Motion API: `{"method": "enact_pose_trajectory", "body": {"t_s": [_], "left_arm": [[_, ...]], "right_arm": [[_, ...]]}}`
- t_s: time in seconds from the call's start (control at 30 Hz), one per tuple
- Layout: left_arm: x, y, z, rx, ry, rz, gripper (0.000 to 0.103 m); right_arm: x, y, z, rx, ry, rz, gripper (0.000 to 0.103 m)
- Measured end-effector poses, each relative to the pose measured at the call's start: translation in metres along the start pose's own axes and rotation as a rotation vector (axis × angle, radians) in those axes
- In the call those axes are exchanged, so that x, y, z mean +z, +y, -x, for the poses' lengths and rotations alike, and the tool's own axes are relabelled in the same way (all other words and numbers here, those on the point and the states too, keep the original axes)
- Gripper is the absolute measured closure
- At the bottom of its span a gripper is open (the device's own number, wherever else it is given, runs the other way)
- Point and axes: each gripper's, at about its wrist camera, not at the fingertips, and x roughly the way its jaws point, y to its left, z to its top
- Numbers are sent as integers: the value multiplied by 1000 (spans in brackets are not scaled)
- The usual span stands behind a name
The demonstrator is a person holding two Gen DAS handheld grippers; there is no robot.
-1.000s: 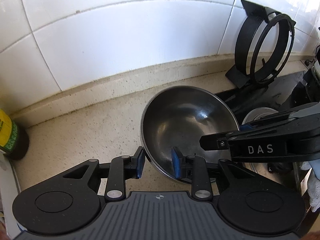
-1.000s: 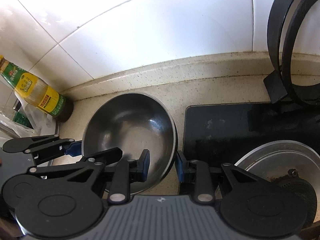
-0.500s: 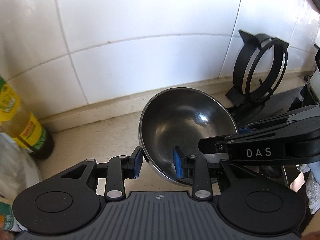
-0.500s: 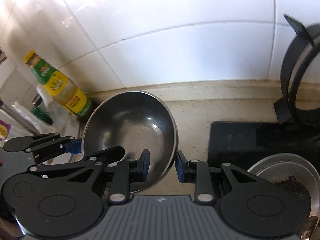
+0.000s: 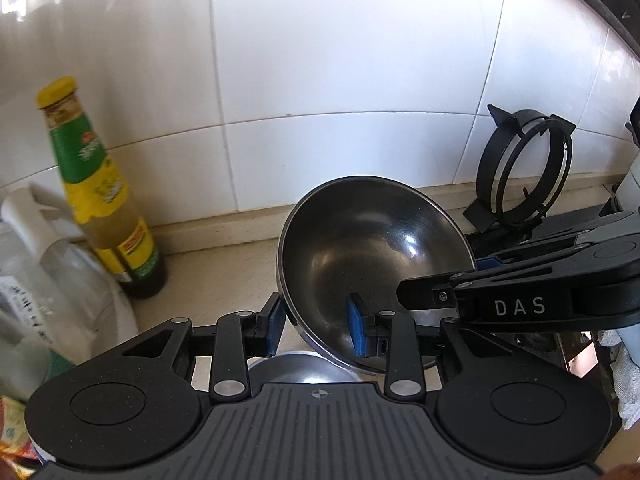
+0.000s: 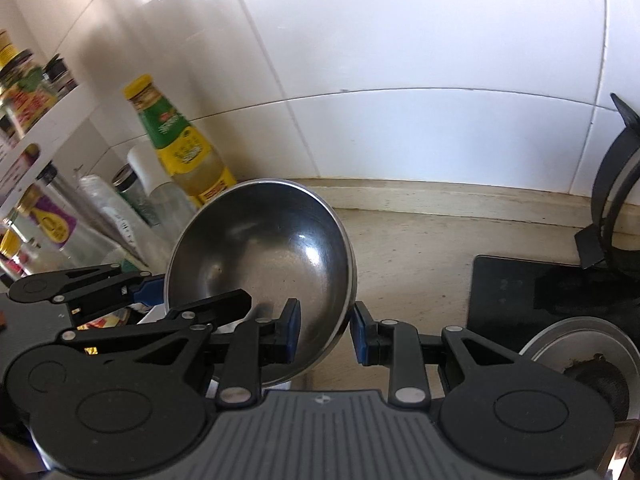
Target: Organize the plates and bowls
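A dark steel bowl [image 5: 372,248] hangs tilted above the beige counter [image 5: 224,272], held at its rim from two sides. My left gripper [image 5: 317,330] is shut on the near left rim, with one blue pad outside the wall and one inside. My right gripper [image 6: 326,333] is shut on the bowl [image 6: 260,256] at its right rim in the same way. One of the right gripper's fingers [image 5: 432,292] reaches in over the bowl from the right in the left wrist view. The curved top of a second steel bowl [image 5: 296,366] shows just below the held one.
A sauce bottle [image 5: 108,208] with a yellow cap stands at the wall on the left, with jars and a white shelf [image 6: 36,132] beside it. A black pan-support ring [image 5: 524,172] leans on the tiled wall at the right, above a black stove top [image 6: 540,292] with a burner cap [image 6: 580,348].
Both grippers have risen with the bowl, which has left the counter. More wall and the whole bottle have come into view, and a second bowl now shows underneath.
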Motion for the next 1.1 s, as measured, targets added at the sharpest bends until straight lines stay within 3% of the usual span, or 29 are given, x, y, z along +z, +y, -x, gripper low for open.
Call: {"method": "enact_pose_trajectory", "body": {"t_s": [0.5,1.1], "left_arm": [[-36,24,42,17,-12,28,62],[-71,31,61,-5,7,17,61]], "right_arm": [[-26,46,7,13,7,26,61],[-53,65,9,-5,38,9,61]]}}
